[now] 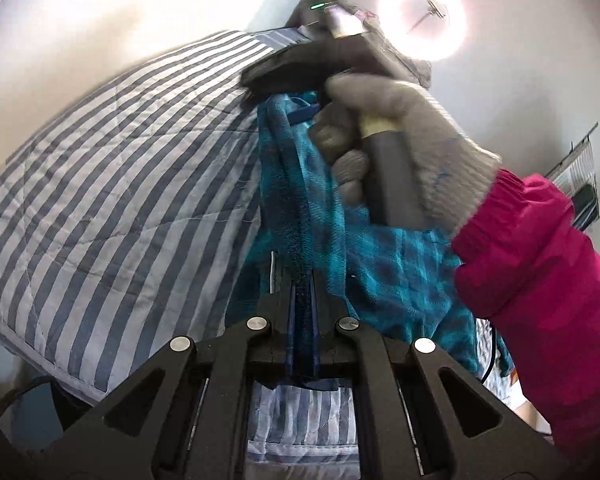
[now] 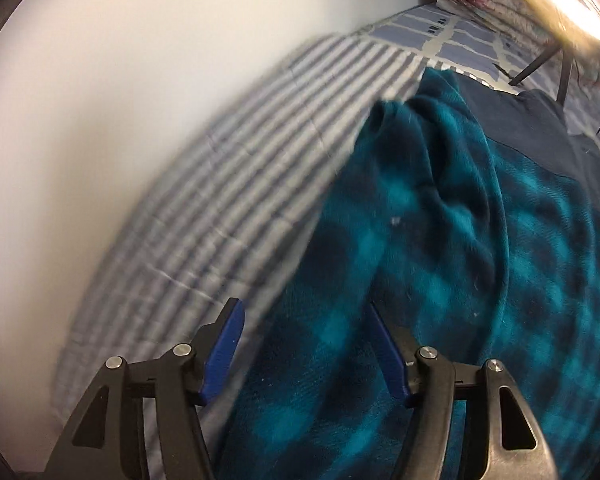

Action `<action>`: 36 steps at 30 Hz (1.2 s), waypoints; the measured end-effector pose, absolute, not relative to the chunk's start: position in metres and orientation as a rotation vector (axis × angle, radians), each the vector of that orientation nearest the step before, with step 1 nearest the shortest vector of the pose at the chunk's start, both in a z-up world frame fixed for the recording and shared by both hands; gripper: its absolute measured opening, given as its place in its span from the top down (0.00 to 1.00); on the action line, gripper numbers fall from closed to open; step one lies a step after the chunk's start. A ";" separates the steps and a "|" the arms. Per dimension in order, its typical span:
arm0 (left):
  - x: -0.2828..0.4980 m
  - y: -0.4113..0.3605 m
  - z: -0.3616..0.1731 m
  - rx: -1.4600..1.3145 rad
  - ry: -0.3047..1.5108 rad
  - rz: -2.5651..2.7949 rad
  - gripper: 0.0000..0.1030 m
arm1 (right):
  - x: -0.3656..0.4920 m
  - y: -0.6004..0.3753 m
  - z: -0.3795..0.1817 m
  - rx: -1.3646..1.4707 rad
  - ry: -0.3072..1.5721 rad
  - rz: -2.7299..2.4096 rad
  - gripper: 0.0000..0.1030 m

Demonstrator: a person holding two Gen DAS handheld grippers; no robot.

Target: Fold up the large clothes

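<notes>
Left wrist view: the left gripper (image 1: 303, 280), at lower centre of the frame, has its fingers closed tightly on a dark folded edge of the teal-and-navy checked fleece garment (image 1: 396, 280), which rises from the fingers toward the upper centre. Above it, a hand in a grey knitted glove (image 1: 404, 152) with a magenta sleeve (image 1: 540, 280) entering from the right edge wraps around the grey handle of the right gripper, whose black body is tilted toward the upper left of the frame. A blue-and-white striped quilted bedcover (image 1: 120, 184) fills the left half of the frame.

Right wrist view: the right gripper (image 2: 304, 344), at lower centre, points steeply down at the garment (image 2: 460, 260); its blue fingers (image 2: 224, 352) stand apart, with fleece visible in the gap but not pressed by either pad. The garment lies spread over the bedcover (image 2: 220, 184), occupying the centre and right of the frame; the view is blurred by motion.
</notes>
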State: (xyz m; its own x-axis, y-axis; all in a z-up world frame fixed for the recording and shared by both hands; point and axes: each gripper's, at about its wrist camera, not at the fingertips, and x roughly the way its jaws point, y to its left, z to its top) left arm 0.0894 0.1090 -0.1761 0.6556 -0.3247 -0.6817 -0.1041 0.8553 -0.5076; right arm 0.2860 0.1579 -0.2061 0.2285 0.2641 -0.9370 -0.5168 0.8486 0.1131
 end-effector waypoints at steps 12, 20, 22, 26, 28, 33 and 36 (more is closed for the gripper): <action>0.094 0.068 -0.158 -0.356 0.871 -0.183 0.97 | 0.290 0.110 -0.209 -0.154 1.221 0.518 0.95; 0.095 0.015 -0.139 -0.205 0.858 -0.276 0.97 | 0.294 0.004 -0.186 0.289 1.127 0.578 0.95; 0.096 0.000 -0.139 -0.191 0.859 -0.295 0.97 | 0.289 -0.018 -0.184 0.349 1.096 0.592 0.95; 0.101 -0.022 -0.146 -0.156 0.875 -0.332 0.97 | 0.281 -0.067 -0.193 0.441 1.077 0.561 0.95; 0.104 -0.033 -0.152 -0.145 0.889 -0.348 0.97 | 0.281 -0.086 -0.201 0.467 1.085 0.531 0.95; 0.108 -0.049 -0.168 -0.141 0.936 -0.373 0.97 | 0.286 -0.111 -0.223 0.448 1.119 0.478 0.95; 0.107 -0.054 -0.170 -0.134 0.951 -0.385 0.97 | 0.290 -0.109 -0.227 0.421 1.128 0.474 0.95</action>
